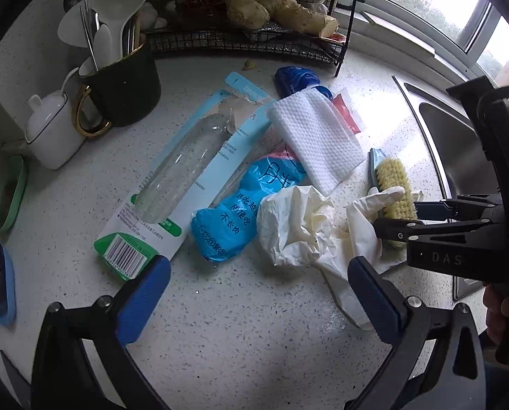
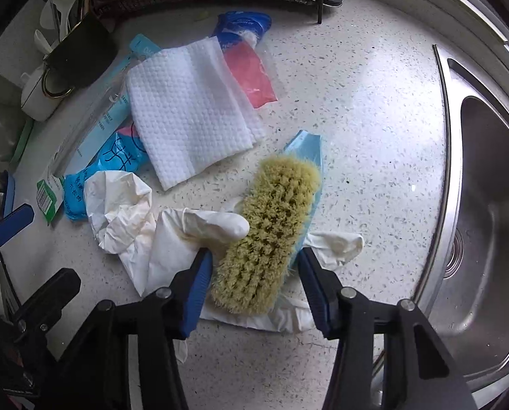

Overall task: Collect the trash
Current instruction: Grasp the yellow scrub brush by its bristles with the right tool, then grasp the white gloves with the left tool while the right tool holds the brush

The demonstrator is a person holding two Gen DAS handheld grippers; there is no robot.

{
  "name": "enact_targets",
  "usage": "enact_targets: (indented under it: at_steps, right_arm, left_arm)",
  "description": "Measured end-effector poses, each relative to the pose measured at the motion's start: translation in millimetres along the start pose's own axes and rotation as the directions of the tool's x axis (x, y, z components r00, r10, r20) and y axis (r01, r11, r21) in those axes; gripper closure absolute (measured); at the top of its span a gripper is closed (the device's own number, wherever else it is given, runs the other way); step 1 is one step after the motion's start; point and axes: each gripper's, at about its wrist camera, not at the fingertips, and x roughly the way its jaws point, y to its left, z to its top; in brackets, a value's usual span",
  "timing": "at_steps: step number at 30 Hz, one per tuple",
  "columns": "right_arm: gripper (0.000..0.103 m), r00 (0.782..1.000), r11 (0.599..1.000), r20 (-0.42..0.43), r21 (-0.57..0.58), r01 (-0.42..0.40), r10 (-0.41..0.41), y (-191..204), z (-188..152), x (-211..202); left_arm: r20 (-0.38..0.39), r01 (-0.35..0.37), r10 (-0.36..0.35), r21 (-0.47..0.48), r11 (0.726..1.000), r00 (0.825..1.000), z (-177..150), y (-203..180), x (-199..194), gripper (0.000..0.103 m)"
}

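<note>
On the speckled white countertop (image 1: 240, 335), beside the steel sink (image 2: 486, 205), a spread of litter lies in front of a black wire rack (image 1: 240, 44).

Litter layout:
- Long blister package (image 1: 186, 167) with a barcode end: flat, at the left of the pile.
- Blue snack wrapper (image 1: 233, 212): touching the package's right edge.
- White embossed wipe (image 2: 189, 109): overlapping a red-and-clear pouch (image 2: 251, 71) and a dark blue packet (image 2: 244, 24) behind it.
- Crumpled white glove (image 1: 295, 225): just beside the wrapper.
- Second glove (image 2: 172, 246): flattened, partly under the scrub brush (image 2: 271, 235), with one finger draped onto the bristles.

Scrub brush: lies bristles-up on its light blue back, over the second glove.

Right gripper (image 2: 254, 266): points down at the counter, fingers straddling the near end of the brush. Jaws are partly closed, and a narrow gap appears to remain on each side, though the bristles obscure the left pad; nothing is grasped.

Left gripper (image 1: 257, 280): jaws spread wide above bare counter, near the barcode end of the package and the gloves; released, holding nothing.

Background items: a dark mug (image 1: 124, 89) of utensils and a white lidded pot (image 1: 52, 130) stand left of the rack; ginger root (image 1: 278, 10) rests on the rack shelf.
</note>
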Motion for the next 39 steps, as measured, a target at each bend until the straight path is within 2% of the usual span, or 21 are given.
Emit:
enact_targets:
  at_steps: [1, 2, 8, 12, 16, 21, 31, 32, 33, 34, 35, 37, 39]
  right_arm:
    - [0.064, 1.000, 1.000, 0.007, 0.003, -0.003, 0.003, -1.5, -0.9, -2.5]
    - [0.066, 1.000, 1.000, 0.020, 0.006, -0.004, 0.004, -4.1, -2.0, -6.4]
    - [0.069, 0.998, 1.000, 0.062, 0.004, -0.008, 0.007, -11.3, -5.8, -23.0]
    - [0.070, 0.994, 1.000, 0.107, 0.014, -0.007, 0.005, -20.1, -13.2, -36.3]
    - [0.070, 0.987, 1.000, 0.163, 0.013, 0.002, -0.004, -22.3, -28.7, -64.1]
    - [0.070, 0.981, 0.999, 0.193, 0.041, -0.001, -0.007, -29.6, -35.9, -75.9]
    - [0.070, 0.979, 0.995, 0.201, 0.099, 0.004, -0.024, -52.4, -55.7, -76.5]
    - [0.070, 0.979, 0.994, 0.200, 0.105, 0.004, -0.025, -55.7, -58.0, -77.2]
    - [0.070, 0.979, 0.994, 0.200, 0.112, 0.003, -0.025, -57.4, -59.0, -77.0]
    - [0.070, 0.979, 0.993, 0.201, 0.117, 0.002, -0.026, -59.0, -60.2, -77.3]
    - [0.070, 0.979, 0.992, 0.202, 0.122, 0.000, -0.025, -59.2, -61.2, -77.4]
    - [0.070, 0.978, 0.992, 0.209, 0.126, -0.012, -0.014, -61.5, -62.7, -78.7]
    - [0.070, 0.978, 0.992, 0.210, 0.127, -0.012, -0.015, -60.9, -63.5, -78.6]
  left_arm:
    - [-0.002, -0.003, 0.003, -0.001, 1.000, 1.000, -0.9, 1.3, -0.5, 0.000]
    - [-0.003, -0.006, 0.006, -0.002, 1.000, 1.000, -2.1, 2.6, -1.3, 0.000]
    - [-0.007, 0.004, -0.004, -0.034, 0.999, 1.000, -5.7, 10.8, -8.8, 0.000]
    - [-0.012, 0.013, -0.013, -0.022, 1.000, 1.000, -4.7, 3.7, -11.9, 0.000]
    - [-0.026, 0.079, -0.080, -0.045, 0.996, 0.996, -2.8, -7.8, -9.3, 0.000]
    - [-0.044, 0.104, -0.105, -0.013, 0.994, 0.994, 3.4, -35.0, 1.1, 0.000]
    - [-0.127, 0.108, -0.097, 0.081, 0.991, 0.987, 7.1, -76.8, 45.8, 0.000]
    - [-0.142, 0.110, -0.098, 0.080, 0.991, 0.985, 7.1, -78.9, 51.0, 0.002]
    - [-0.149, 0.108, -0.096, 0.078, 0.991, 0.984, 6.8, -79.9, 54.7, 0.016]
    - [-0.148, 0.099, -0.087, 0.075, 0.992, 0.985, 6.0, -79.9, 57.4, 0.024]
    - [-0.137, 0.080, -0.069, 0.079, 0.994, 0.988, 6.0, -80.0, 57.5, 0.028]
    - [-0.143, 0.079, -0.066, 0.088, 0.993, 0.987, 7.9, -79.6, 58.7, 0.029]
    - [-0.152, 0.062, -0.045, 0.107, 0.992, 0.987, 8.3, -80.5, 59.4, 0.036]
